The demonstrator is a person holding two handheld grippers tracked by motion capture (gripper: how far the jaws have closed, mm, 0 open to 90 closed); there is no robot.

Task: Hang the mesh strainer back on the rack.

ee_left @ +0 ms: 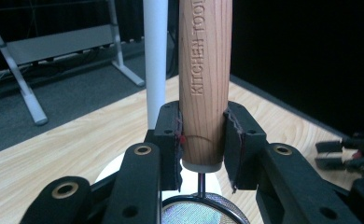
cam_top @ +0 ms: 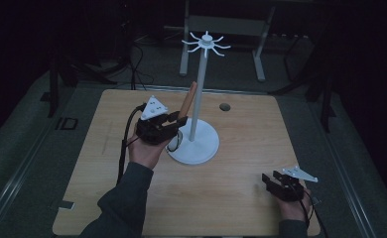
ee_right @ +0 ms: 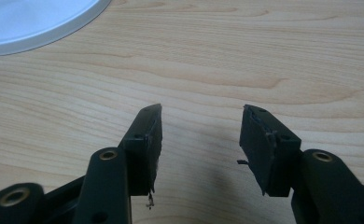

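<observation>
Left gripper (ee_left: 202, 140) pinching strainer's wooden handle (ee_left: 204, 79) near ferrule; stiff, light, grippy wood — mesh bowl (ee_left: 199, 211) below likely fragile, head-heavy; keep hold on wood; right gripper (ee_right: 201, 140) spread, idle.

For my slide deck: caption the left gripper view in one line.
Left gripper clamps the wooden strainer handle stamped KITCHEN TOOL, beside the white stand pole.
</observation>
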